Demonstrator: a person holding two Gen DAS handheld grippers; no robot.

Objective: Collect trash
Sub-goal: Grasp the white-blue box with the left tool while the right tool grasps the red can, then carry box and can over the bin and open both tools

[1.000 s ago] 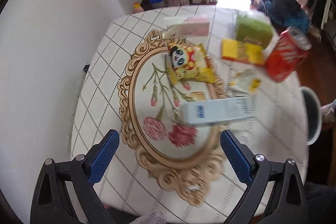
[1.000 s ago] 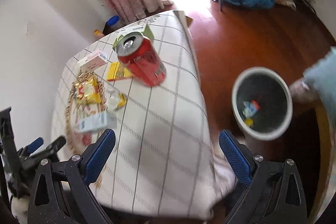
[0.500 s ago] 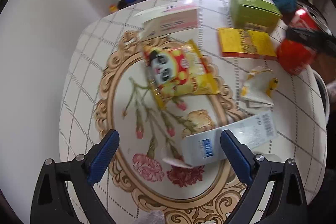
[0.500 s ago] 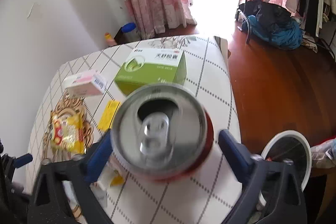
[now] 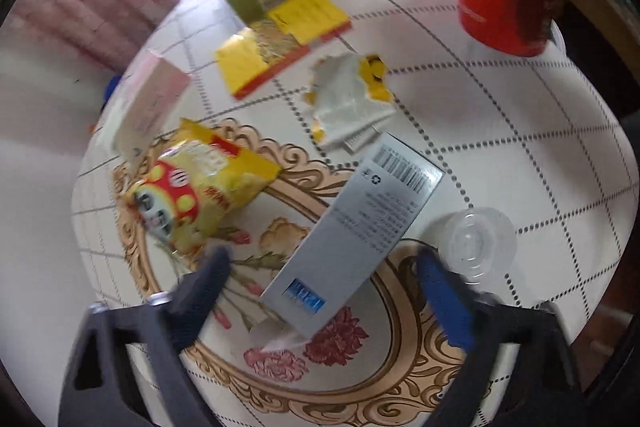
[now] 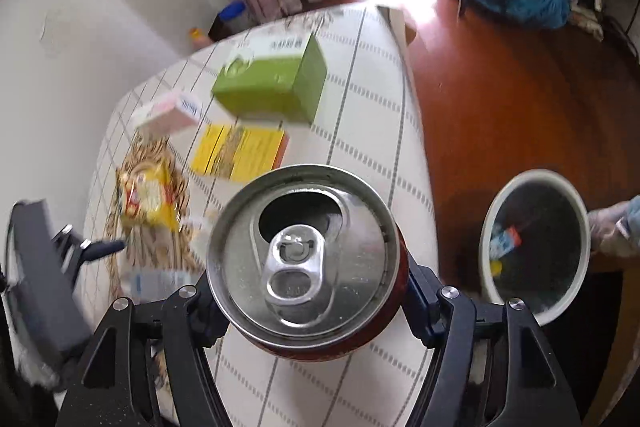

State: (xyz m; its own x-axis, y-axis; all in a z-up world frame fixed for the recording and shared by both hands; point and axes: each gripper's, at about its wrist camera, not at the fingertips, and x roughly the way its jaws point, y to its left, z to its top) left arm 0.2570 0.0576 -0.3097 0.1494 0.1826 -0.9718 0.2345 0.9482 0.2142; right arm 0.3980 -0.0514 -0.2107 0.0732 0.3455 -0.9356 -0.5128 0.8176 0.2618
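Trash lay across the table (image 5: 520, 131): through your left wrist view, the silver box (image 5: 356, 247) sat between the spread-open left gripper (image 5: 324, 279) (nothing held).

Through the right view, your right gripper (image 6: 308, 287) was clenched on the can (image 6: 304, 251); keep it upright and carry it over the bin (image 6: 536, 247).
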